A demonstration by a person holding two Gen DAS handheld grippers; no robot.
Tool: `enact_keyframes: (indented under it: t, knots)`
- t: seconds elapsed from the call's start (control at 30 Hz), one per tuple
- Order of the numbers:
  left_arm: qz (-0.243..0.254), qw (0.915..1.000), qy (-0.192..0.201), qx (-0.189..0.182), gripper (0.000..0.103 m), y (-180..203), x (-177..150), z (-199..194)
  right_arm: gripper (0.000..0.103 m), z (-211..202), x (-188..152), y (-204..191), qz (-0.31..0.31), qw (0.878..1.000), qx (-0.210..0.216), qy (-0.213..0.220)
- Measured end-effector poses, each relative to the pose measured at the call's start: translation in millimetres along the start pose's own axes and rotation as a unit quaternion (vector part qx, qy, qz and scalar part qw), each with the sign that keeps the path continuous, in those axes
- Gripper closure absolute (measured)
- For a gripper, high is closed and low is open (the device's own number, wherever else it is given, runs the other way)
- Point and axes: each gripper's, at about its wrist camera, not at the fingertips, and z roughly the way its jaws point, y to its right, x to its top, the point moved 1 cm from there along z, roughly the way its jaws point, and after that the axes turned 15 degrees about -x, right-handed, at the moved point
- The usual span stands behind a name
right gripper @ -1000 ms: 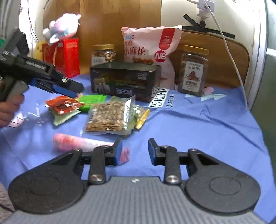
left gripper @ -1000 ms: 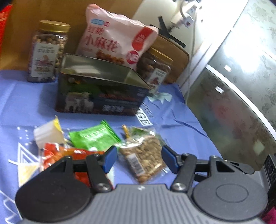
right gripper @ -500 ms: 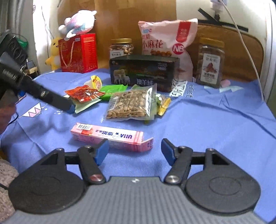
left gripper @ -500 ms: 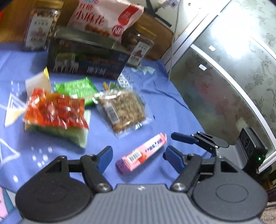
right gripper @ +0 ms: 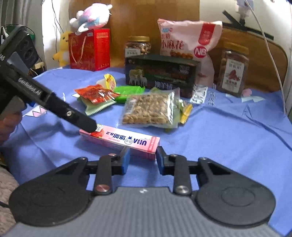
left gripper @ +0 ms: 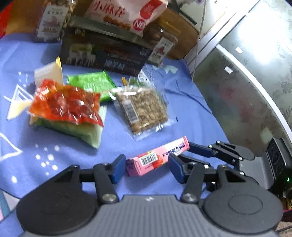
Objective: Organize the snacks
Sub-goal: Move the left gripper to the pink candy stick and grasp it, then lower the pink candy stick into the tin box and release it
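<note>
A long pink candy box (left gripper: 158, 157) lies on the blue cloth, also in the right wrist view (right gripper: 120, 139). My left gripper (left gripper: 147, 169) is open, its jaws either side of the box's barcode end. My right gripper (right gripper: 142, 159) is open, its jaws around the box's other end. A clear nut packet (left gripper: 141, 109), a red packet (left gripper: 65, 104) on a pale green one, a bright green packet (left gripper: 91, 84) and a small jelly cup (left gripper: 48, 73) lie beyond. A dark open tin (right gripper: 160, 73) stands behind them.
Two nut jars (right gripper: 138, 45) (right gripper: 234, 68) and a large pink snack bag (right gripper: 188, 45) stand behind the tin. A red gift bag (right gripper: 89, 49) and plush toys (right gripper: 91, 16) are at the far left. A glass cabinet door (left gripper: 246, 82) borders the table's right.
Both grippers have closed in on the pink box from opposite ends. The right gripper's jaws have narrowed around its end. The left gripper has dropped nearer the cloth.
</note>
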Motion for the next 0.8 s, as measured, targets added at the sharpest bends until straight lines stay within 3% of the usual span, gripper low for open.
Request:
enact_keyframes:
  t: [0.17,0.43,0.63,0.8]
  knots:
    - [0.037,0.9989,0.024,0.014,0.052,10,28,-15,0.069,-1,26,-1,0.006,0.999,-0.005,0.041]
    - [0.104,0.9880,0.093,0.067,0.052,14,118,-27,0.069,38,100,5,-0.005,0.991,-0.034,0.132]
    - [0.090,0.9847,0.112,0.098,0.052,-21,182,0,0.069,101,139,25,0.035,0.992,-0.027,0.122]
    - [0.071,0.9844,0.108,0.120,0.052,-53,208,28,0.067,145,151,29,0.034,0.993,-0.040,0.107]
